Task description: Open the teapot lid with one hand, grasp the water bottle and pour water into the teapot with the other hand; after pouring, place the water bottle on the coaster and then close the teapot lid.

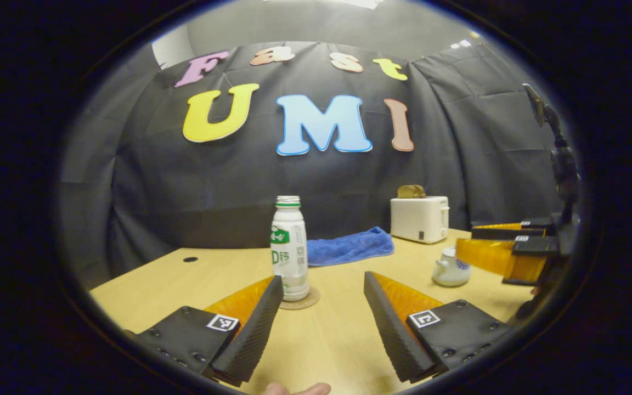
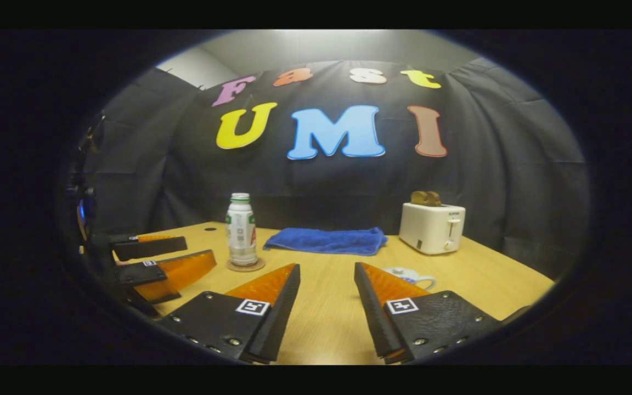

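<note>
A white bottle (image 1: 289,249) with a green cap band stands upright on a round coaster (image 1: 300,300), just beyond my left gripper (image 1: 324,280), whose fingers are open and hold nothing. The same bottle (image 2: 241,229) on its coaster (image 2: 246,266) appears at the left of the right gripper view. A small white teapot (image 1: 451,267) with its lid on sits at the right of the table. My right gripper (image 2: 327,270) is open, and the teapot (image 2: 409,276) peeks out behind its right finger. The other gripper (image 1: 505,255) hovers open beside the teapot.
A folded blue cloth (image 1: 350,247) lies at the back of the wooden table (image 1: 338,340). A white toaster (image 1: 419,219) with bread in it stands at the back right. A fingertip (image 1: 297,389) shows at the bottom edge of the left gripper view.
</note>
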Motion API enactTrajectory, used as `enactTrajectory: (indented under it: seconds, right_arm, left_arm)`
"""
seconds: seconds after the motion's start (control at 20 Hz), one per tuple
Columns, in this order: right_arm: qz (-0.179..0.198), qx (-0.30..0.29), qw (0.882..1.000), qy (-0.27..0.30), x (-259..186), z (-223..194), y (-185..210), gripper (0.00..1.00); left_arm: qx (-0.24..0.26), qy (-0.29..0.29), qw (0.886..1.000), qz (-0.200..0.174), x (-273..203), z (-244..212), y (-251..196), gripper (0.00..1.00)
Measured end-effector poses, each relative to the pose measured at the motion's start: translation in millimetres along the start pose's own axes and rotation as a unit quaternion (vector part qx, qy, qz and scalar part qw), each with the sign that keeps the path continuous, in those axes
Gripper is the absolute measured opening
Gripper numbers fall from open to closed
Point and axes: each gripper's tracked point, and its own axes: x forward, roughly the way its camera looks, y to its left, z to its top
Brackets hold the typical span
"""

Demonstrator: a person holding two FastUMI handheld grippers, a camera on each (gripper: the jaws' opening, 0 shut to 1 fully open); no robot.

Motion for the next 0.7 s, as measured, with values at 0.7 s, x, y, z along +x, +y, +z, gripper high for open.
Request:
enactTrajectory:
  seconds: [0.7]
  right_arm:
    - [-0.115,0.019,0.993,-0.028,-30.7,-10.5,-12.1,0.94]
  left_arm:
    - [-0.015,-0.01,0.997,0.071,-35.6,-0.3,-10.6,1.0]
